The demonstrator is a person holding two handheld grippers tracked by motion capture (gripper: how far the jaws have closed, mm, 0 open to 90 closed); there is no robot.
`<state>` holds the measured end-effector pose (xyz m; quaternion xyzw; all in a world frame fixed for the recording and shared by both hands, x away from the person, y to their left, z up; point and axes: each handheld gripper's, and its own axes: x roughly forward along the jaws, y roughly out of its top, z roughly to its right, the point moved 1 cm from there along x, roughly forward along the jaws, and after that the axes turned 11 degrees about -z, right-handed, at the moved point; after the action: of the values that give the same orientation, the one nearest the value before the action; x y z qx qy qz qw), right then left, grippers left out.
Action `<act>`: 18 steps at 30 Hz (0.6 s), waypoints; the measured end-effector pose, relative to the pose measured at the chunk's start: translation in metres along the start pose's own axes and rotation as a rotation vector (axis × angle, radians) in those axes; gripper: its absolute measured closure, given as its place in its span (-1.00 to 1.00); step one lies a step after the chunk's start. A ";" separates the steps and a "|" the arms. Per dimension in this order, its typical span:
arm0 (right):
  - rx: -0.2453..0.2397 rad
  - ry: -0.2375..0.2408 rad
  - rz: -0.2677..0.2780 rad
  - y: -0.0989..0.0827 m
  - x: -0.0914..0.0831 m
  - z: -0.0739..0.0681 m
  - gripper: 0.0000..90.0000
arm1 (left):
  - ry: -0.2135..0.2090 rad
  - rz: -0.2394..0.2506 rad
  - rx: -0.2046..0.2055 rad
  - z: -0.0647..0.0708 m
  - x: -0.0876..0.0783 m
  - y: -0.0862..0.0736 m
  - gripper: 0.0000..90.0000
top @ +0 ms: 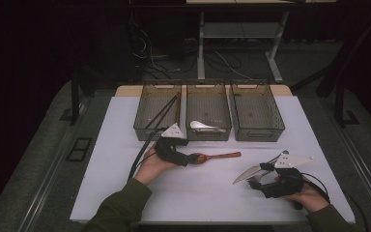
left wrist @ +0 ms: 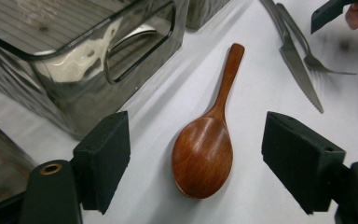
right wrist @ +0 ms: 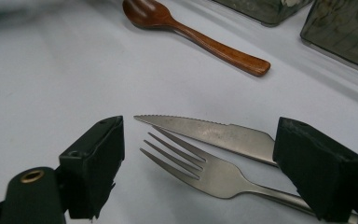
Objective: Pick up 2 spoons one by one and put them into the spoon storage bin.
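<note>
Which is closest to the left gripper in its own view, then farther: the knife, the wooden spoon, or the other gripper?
1. Wooden spoon, lying between the left gripper's open jaws.
2. Knife, up to the right.
3. Other gripper, top right corner.

Left claw [top: 189, 157] over wooden spoon [top: 217, 156] — jaws apart.

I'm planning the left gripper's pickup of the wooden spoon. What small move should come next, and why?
Probably lower the left gripper slightly and close. Its jaws stand open on either side of the wooden spoon, whose bowl lies flat on the table, untouched by the pads.
</note>
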<state>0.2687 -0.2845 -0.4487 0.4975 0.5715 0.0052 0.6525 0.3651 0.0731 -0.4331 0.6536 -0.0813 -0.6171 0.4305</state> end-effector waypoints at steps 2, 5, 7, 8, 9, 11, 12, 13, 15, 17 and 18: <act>0.000 0.000 -0.001 0.000 0.000 0.000 -0.64 | 0.006 -0.010 0.004 0.000 0.002 0.000 -0.41; -0.001 0.000 -0.003 0.000 0.001 0.000 -0.64 | 0.007 -0.009 0.000 -0.001 0.006 0.000 -0.33; -0.002 0.000 -0.004 0.000 0.001 0.000 -0.64 | 0.009 -0.015 0.003 -0.001 0.008 0.000 -0.28; -0.003 0.000 -0.005 0.000 0.001 0.000 -0.64 | 0.009 -0.018 0.006 -0.002 0.009 -0.001 -0.24; -0.003 0.000 -0.006 0.000 0.001 0.000 -0.64 | 0.008 -0.020 0.005 -0.002 0.010 -0.001 -0.20; -0.004 0.001 -0.006 0.000 0.001 0.000 -0.64 | -0.001 -0.022 0.005 -0.003 0.012 -0.001 -0.15; -0.003 0.000 -0.006 0.000 0.001 0.000 -0.64 | -0.002 -0.025 0.004 -0.003 0.013 -0.001 -0.12; -0.003 0.000 -0.007 0.000 0.001 0.000 -0.64 | -0.005 -0.028 0.005 -0.002 0.014 -0.001 -0.10; -0.001 0.001 -0.009 0.000 0.001 0.000 -0.64 | -0.007 -0.032 0.008 -0.003 0.016 -0.001 -0.07; -0.002 0.001 -0.009 0.000 0.001 0.000 -0.64 | -0.008 -0.038 0.007 -0.003 0.017 -0.001 -0.04; -0.003 0.002 -0.009 0.000 0.001 0.000 -0.64 | -0.008 -0.039 0.006 -0.004 0.018 -0.002 -0.03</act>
<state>0.2687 -0.2835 -0.4497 0.4940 0.5743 0.0034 0.6528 0.3716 0.0647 -0.4477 0.6540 -0.0720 -0.6277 0.4159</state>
